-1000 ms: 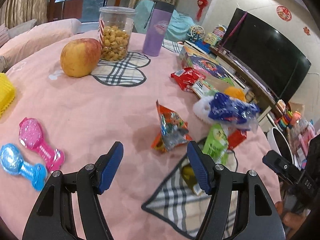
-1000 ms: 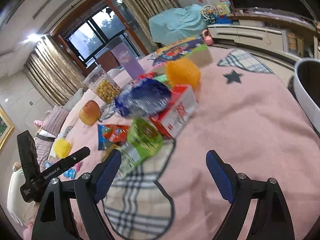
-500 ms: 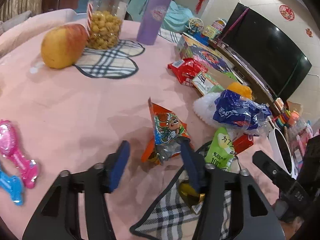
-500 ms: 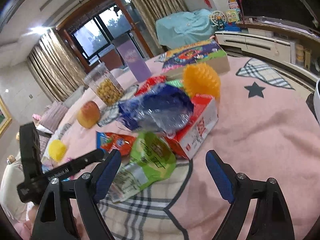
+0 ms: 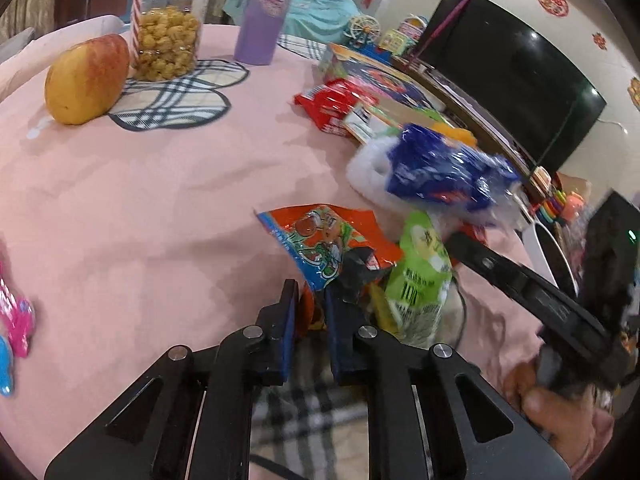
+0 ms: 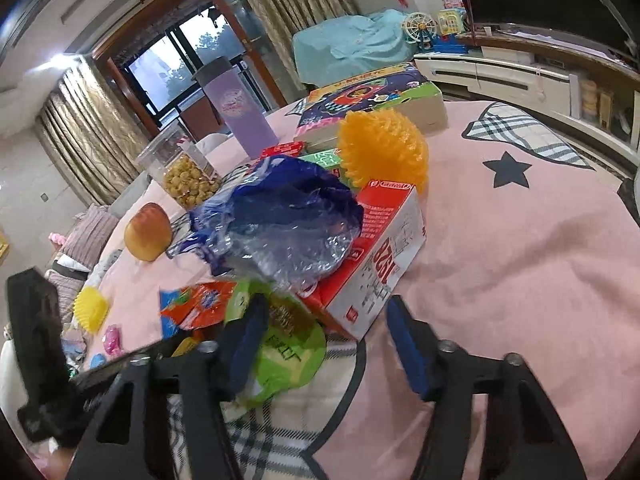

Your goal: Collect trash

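On the pink tablecloth [image 5: 160,208] lies a pile of trash. My left gripper [image 5: 311,306] is shut on the lower edge of an orange snack wrapper [image 5: 332,240], which stands up from the pads. Beside it lies a green packet [image 5: 420,276], under a crumpled blue plastic bag [image 5: 440,172]. My right gripper [image 6: 326,332] is closing. Its left finger lies over the green packet [image 6: 288,356], and a corner of the red and white box [image 6: 380,256] is between the jaws. The pads are not pressing on anything. The blue plastic bag [image 6: 288,216] rests on that box.
An apple [image 5: 86,80], a snack jar [image 5: 168,36] and a purple tumbler [image 5: 264,16] stand at the back. A red wrapper [image 5: 332,104] and a colourful flat box [image 6: 372,96] lie near an orange spiky ball [image 6: 380,148]. Pink and blue toys [image 5: 16,320] are at the left edge.
My left gripper came forward and down onto the orange wrapper and shut on it. My right gripper moved in on the green packet and the box, and its jaws narrowed.
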{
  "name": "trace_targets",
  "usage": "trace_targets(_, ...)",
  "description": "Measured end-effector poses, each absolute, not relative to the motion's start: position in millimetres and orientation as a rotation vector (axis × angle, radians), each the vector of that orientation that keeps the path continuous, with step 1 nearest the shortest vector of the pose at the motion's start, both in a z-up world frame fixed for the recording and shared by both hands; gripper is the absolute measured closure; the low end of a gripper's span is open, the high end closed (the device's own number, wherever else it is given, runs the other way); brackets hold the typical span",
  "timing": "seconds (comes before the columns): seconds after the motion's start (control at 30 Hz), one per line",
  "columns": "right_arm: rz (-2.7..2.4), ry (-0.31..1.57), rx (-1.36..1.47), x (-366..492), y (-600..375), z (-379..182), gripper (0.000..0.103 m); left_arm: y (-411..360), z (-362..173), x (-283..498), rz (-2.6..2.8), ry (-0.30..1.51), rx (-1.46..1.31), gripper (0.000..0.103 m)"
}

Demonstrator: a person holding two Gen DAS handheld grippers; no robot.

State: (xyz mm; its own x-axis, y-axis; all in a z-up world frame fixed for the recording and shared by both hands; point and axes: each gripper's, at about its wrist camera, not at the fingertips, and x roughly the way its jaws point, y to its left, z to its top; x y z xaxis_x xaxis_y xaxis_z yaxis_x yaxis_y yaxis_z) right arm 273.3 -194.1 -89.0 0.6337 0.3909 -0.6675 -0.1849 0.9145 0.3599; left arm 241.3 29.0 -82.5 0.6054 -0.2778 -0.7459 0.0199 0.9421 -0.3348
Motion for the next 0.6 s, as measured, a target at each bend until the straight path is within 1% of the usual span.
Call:
trace_targets(0.03, 0.335, 0.828, 0.269, 274, -196, -90, 0.072, 27, -82, 237, -0.187, 0.909, -0.314, 0.091)
trace_targets(0.13, 0.344, 0.818, 0.267, 267, -203, -89, 0.076, 22, -82, 226, -0.207, 0.909, -0.326, 0.091)
trace_targets(0.33, 0.371, 0.803, 0.247, 243, -228, -78, 0.077, 17, -76, 206, -0.212, 0.889, -0.311, 0.092)
trace_targets(0.6, 0.391, 0.889, 0.221, 216, -262, -79, 0.076, 27, -83, 188, -0.186, 0.899, -0.317, 0.092)
